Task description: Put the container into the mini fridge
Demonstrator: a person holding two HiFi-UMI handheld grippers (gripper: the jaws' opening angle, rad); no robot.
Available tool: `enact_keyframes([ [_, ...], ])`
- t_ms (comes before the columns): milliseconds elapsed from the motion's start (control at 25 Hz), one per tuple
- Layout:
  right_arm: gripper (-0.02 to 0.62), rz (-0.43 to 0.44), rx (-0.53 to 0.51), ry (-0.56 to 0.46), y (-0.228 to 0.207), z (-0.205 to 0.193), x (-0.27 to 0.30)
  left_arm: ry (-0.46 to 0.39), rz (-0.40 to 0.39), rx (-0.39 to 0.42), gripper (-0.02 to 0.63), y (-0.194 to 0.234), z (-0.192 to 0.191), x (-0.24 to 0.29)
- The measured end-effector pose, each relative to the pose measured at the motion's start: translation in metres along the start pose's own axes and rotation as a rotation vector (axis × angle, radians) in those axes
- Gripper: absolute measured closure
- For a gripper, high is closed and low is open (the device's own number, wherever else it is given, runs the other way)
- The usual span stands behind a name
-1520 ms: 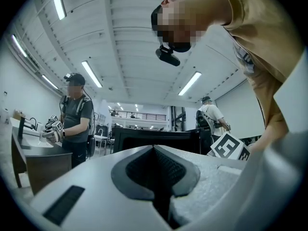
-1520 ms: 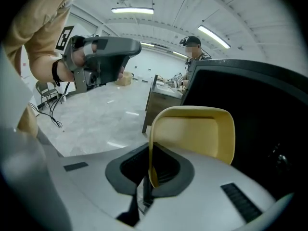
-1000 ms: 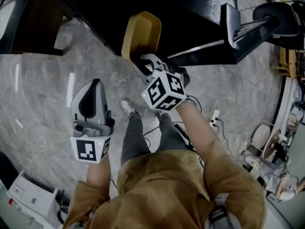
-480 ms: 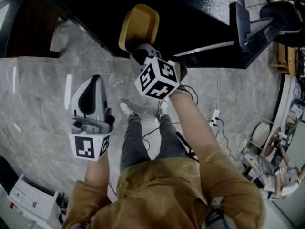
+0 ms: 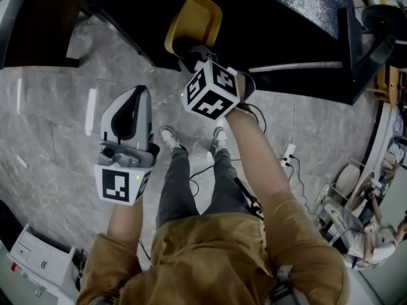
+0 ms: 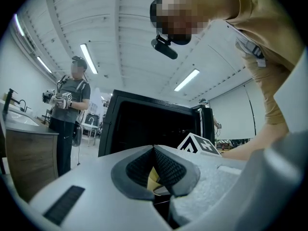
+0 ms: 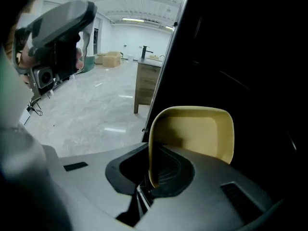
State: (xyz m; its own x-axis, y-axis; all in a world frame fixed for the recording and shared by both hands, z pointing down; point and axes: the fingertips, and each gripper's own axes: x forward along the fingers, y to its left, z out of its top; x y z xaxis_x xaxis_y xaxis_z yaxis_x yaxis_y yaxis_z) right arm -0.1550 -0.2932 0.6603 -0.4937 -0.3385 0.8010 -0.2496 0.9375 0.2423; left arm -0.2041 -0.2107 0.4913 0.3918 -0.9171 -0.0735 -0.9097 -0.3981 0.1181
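Observation:
The yellow container [image 5: 194, 21] is a shallow plastic tub held on edge, its open side facing the dark inside of the black mini fridge [image 5: 280, 30]. My right gripper [image 5: 194, 57] is shut on its rim. In the right gripper view the container [image 7: 197, 131] stands up from the right gripper [image 7: 151, 170], right at the fridge opening [image 7: 250, 57]. My left gripper [image 5: 130, 107] hangs over the floor to the left, shut and holding nothing. In its own view the left gripper [image 6: 154, 150] has its pads meeting, with the fridge [image 6: 144, 126] ahead.
The fridge door [image 5: 351, 40] stands open at the right. A power strip with cables [image 5: 286, 154] lies on the marble floor near the person's feet [image 5: 168, 137]. A white box [image 5: 38, 259] sits at the bottom left. Another person [image 6: 70, 114] stands beyond a wooden cabinet [image 7: 147, 83].
My right gripper has carried the container forward, farther into the fridge opening. The left gripper has drifted slightly forward too and stays shut.

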Motion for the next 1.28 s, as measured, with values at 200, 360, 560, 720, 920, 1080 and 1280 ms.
enact_keyframes([
  [200, 0.592, 0.004, -0.009, 0.041, -0.008, -0.006, 0.018, 0.028, -0.008, -0.003, 0.604, 0.007, -0.011, 0.001],
  [360, 0.592, 0.005, -0.005, 0.054, -0.018, -0.009, 0.027, 0.043, -0.016, -0.011, 0.603, 0.01, -0.016, 0.006],
  [560, 0.592, 0.005, 0.002, 0.071, -0.021, -0.008, 0.039, 0.05, -0.017, -0.016, 0.604, 0.019, -0.018, 0.004],
  [720, 0.592, 0.003, 0.011, 0.097, -0.026, -0.012, 0.044, 0.055, -0.018, -0.018, 0.604, 0.022, -0.019, 0.007],
  [920, 0.591, 0.007, 0.011, 0.113, -0.033, -0.011, 0.053, 0.04, -0.011, -0.03, 0.604, 0.026, -0.017, 0.013],
  [1080, 0.591, 0.006, 0.021, 0.122, -0.041, -0.013, 0.06, 0.048, -0.003, -0.039, 0.604, 0.031, -0.023, 0.015],
  [1280, 0.591, 0.005, 0.03, 0.138, -0.047, -0.014, 0.063, 0.033, -0.007, -0.054, 0.604, 0.034, -0.023, 0.014],
])
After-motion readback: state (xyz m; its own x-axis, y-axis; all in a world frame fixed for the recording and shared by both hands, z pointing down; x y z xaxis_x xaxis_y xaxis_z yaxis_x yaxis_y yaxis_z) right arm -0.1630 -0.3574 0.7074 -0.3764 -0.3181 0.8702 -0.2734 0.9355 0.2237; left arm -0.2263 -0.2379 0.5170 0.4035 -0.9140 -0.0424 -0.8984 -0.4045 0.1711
